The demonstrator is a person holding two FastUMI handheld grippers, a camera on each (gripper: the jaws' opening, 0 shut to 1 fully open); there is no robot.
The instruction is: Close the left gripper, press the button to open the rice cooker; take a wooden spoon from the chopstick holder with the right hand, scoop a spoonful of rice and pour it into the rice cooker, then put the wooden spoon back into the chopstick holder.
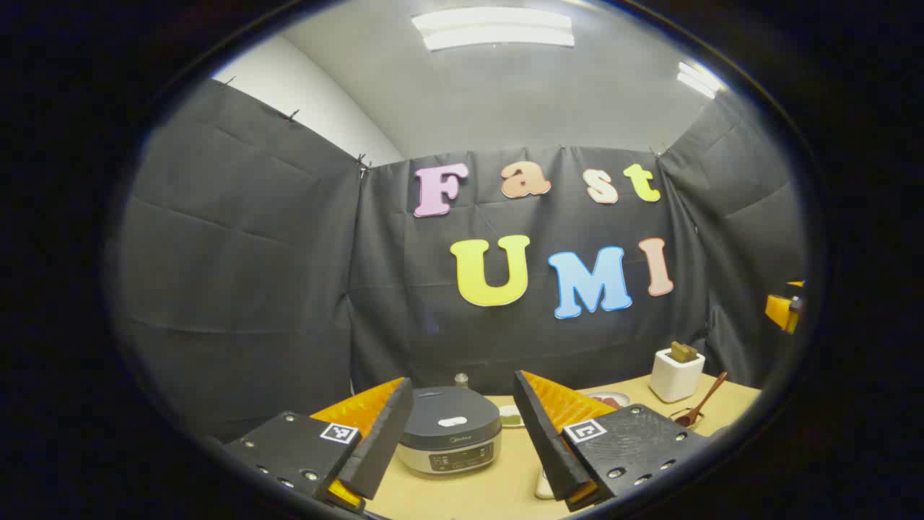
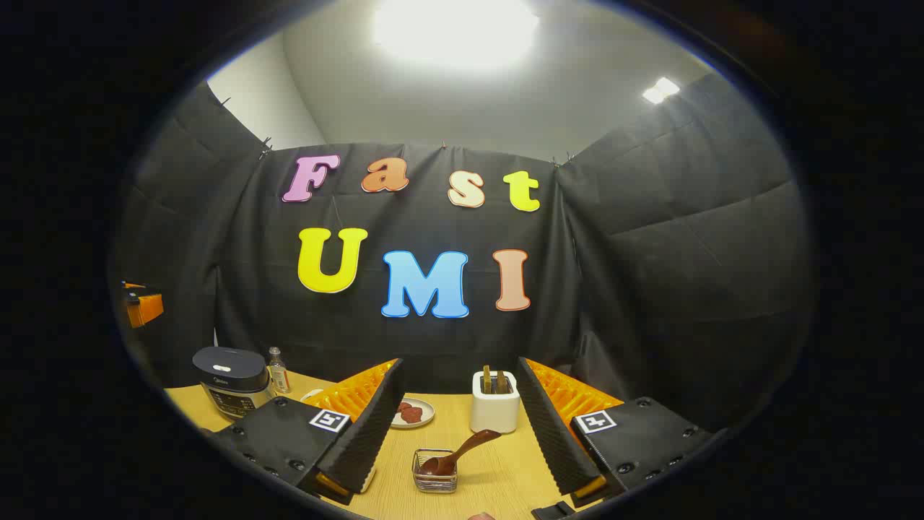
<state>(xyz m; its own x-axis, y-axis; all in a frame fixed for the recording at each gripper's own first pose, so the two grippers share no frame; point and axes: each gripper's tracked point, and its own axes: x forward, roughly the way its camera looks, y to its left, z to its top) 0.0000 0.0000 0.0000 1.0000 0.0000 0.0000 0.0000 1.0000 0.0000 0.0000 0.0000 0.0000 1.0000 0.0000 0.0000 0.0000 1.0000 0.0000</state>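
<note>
rice cooker [image 1: 449,429] sits low in the centre of your left gripper view, lid down, framed between the two fingers of your left gripper [image 1: 462,440], which stand well apart and touch nothing. behind the cooker, at its top edge, a small bottle [image 1: 460,379] pokes up. to the lower right of that view, on the wooden table [image 1: 498,484], stands the white chopstick holder [image 1: 676,375], and just beside it, lower right, a wooden spoon [image 1: 704,404] leans out of a small dish. at the far right edge you can see a bit of your other gripper.

in your right gripper view, your right gripper [image 2: 462,433] is also spread wide and holds nothing. between its fingers, centre bottom, the chopstick holder [image 2: 495,401] stands upright with some sticks in it; what they are you cannot tell. nearer the camera, a small wire basket [image 2: 434,471] holds the bowl of the wooden spoon [image 2: 455,455], its handle tilting up to the right. left of the holder lies a small plate [image 2: 414,413] with something reddish on it. the rice cooker [image 2: 232,379] is at the lower left, shut, with the bottle [image 2: 276,370] just beside it on its right.
</note>
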